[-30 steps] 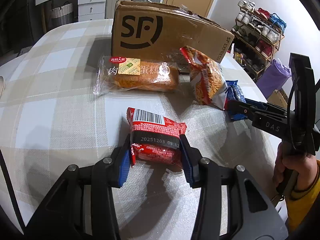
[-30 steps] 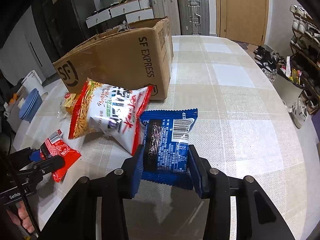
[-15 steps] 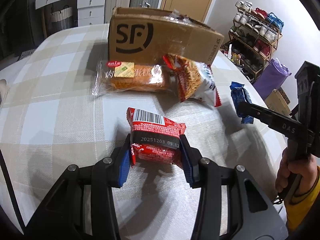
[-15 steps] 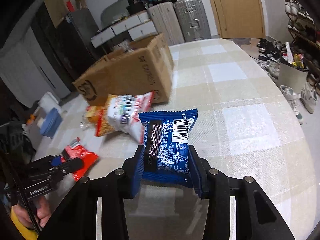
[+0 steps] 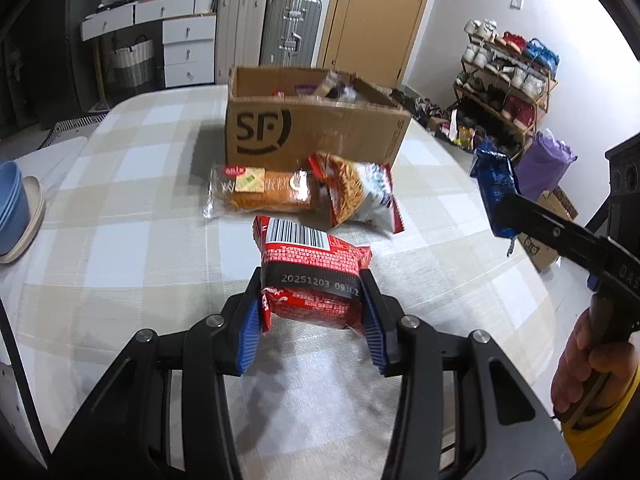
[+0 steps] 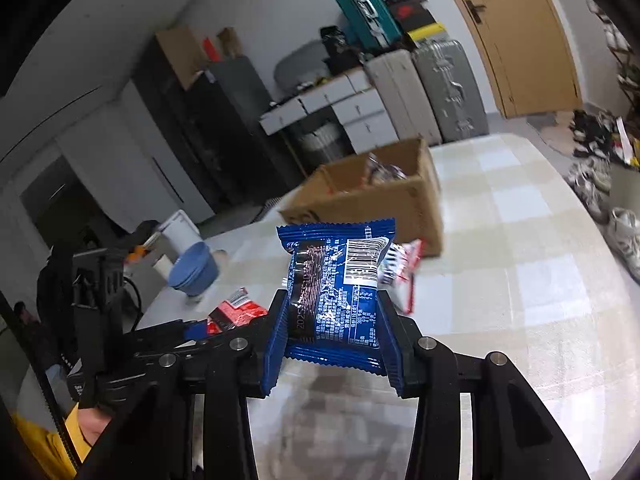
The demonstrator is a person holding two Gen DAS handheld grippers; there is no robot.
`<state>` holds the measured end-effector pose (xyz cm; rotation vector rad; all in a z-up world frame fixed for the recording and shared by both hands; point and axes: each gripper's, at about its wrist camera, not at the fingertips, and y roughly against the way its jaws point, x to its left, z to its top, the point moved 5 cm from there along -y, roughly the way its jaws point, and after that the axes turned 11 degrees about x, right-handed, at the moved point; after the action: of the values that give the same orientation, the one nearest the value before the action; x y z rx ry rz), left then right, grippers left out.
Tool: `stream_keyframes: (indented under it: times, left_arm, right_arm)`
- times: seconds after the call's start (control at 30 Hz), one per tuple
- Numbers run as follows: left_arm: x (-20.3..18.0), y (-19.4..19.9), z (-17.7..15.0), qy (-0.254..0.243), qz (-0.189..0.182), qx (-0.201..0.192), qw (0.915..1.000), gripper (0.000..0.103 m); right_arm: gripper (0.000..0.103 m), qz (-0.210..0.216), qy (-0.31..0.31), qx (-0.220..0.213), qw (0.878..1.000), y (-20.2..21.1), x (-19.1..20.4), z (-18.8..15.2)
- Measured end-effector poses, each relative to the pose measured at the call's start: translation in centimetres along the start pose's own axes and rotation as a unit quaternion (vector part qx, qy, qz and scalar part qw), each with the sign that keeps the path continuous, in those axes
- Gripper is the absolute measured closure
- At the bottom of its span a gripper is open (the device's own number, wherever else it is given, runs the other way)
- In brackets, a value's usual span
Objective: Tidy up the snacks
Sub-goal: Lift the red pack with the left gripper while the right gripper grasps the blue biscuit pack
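Observation:
My left gripper point(image 5: 310, 314) is shut on a red snack packet point(image 5: 310, 270) and holds it above the checked tablecloth. My right gripper point(image 6: 334, 328) is shut on a blue snack packet point(image 6: 336, 280), lifted well above the table; the blue packet also shows in the left wrist view point(image 5: 496, 184). An open cardboard SF box point(image 5: 312, 128) with several snacks inside stands at the far middle of the table. A clear-wrapped cake point(image 5: 264, 190) and a noodle snack bag point(image 5: 356, 196) lie in front of the box.
Blue bowls on a plate point(image 5: 14, 208) sit at the table's left edge. A shoe rack point(image 5: 508, 80) and a purple bag point(image 5: 544, 168) stand to the right of the table. Suitcases point(image 5: 272, 32) and drawers stand by the far wall.
Both grippers have risen and pulled back with their packets. The box's open top and its contents have come into view. The blue packet is now high off the table.

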<state>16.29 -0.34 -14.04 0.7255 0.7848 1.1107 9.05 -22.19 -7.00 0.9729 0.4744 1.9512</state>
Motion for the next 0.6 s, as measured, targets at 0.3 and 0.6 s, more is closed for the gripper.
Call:
stream_keyframes:
  times: [0.3,0.6]
  left_arm:
    - [-0.9,4.7,-0.3,0.002,-0.008,-0.034,0.9994,0.062]
    - [-1.4,7.3,-1.1,0.004,-0.034,-0.04,0.9986,0.062]
  right_arm:
    - [0.061,0.02,0.027,-0.012,0.999,1.6,3.3,-1.1]
    - [0.061,0.021,0.035,-0.007,0.999,1.6,4.3,-1.8]
